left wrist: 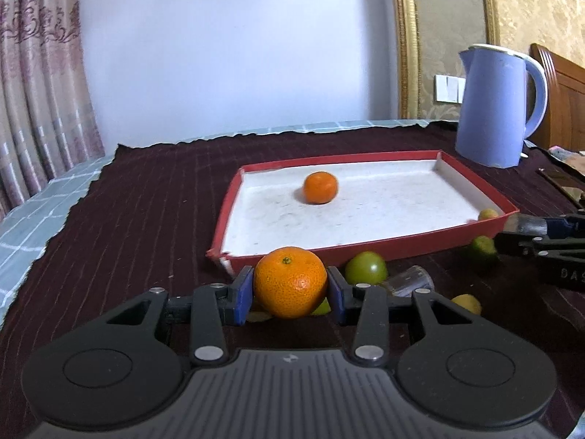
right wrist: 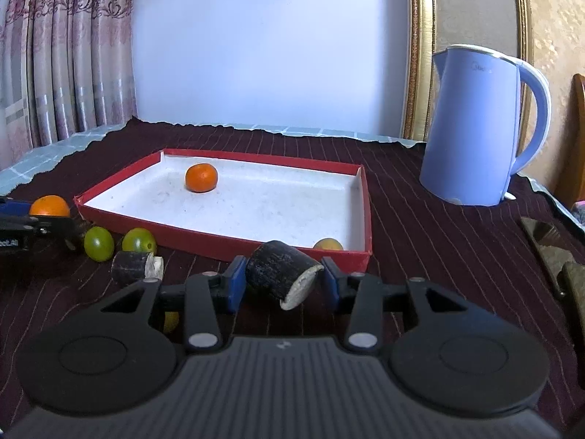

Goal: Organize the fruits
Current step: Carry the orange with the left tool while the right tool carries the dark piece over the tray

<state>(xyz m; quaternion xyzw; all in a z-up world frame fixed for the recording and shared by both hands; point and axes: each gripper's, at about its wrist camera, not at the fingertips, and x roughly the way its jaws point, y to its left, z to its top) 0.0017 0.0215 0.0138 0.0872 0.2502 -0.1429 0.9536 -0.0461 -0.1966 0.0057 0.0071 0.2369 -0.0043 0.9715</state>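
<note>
My left claw (left wrist: 290, 289) pinches an orange (left wrist: 290, 282); my right claw (right wrist: 280, 280) pinches a dark cut cylinder (right wrist: 278, 273), near the red tray (right wrist: 226, 243).

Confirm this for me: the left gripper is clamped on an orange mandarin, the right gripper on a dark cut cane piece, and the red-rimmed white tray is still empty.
Not quite: the red-rimmed white tray is not empty. The right wrist view shows an orange mandarin in the tray and a small yellowish fruit in its near corner. The rest stands: the left gripper clamps an orange mandarin, the right gripper a dark cut cane piece.
</note>
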